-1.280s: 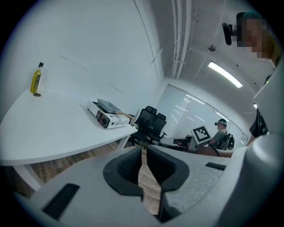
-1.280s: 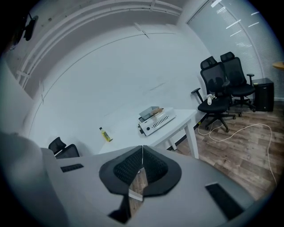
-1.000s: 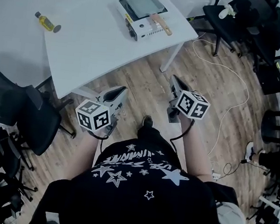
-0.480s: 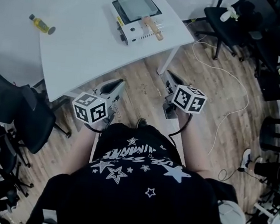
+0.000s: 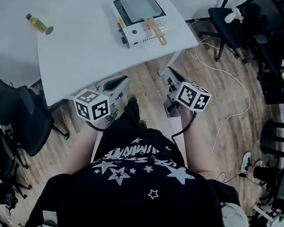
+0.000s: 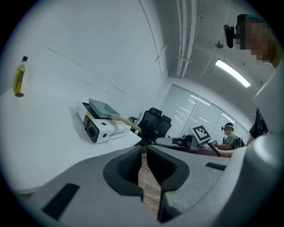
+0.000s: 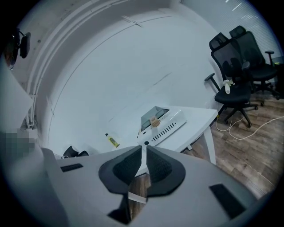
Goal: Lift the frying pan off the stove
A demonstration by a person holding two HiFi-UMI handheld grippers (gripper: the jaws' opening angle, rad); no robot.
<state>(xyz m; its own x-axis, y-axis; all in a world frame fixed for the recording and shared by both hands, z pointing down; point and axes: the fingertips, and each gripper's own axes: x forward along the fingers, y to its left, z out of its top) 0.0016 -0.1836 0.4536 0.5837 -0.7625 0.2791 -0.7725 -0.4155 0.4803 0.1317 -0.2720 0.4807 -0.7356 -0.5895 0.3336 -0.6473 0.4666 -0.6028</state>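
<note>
The frying pan [image 5: 139,6] is probably stiff and heavier at its tray end, so its wooden handle [image 5: 155,29], which juts back toward the grippers, looks like the place to grip, firmly enough to stop it tipping. It is a rectangular grey pan seated on a white portable stove [image 5: 139,34], on the table [image 5: 78,47] well ahead of both grippers. The left gripper [image 5: 121,81] and right gripper [image 5: 170,74] are clenched on nothing. From this distance I cannot tell whether the pan holds anything.

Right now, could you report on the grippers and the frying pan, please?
Left gripper shut, empty. Right gripper shut, empty. Frying pan on stove, untouched. Handle unobstructed; grippers well short of it.
</note>
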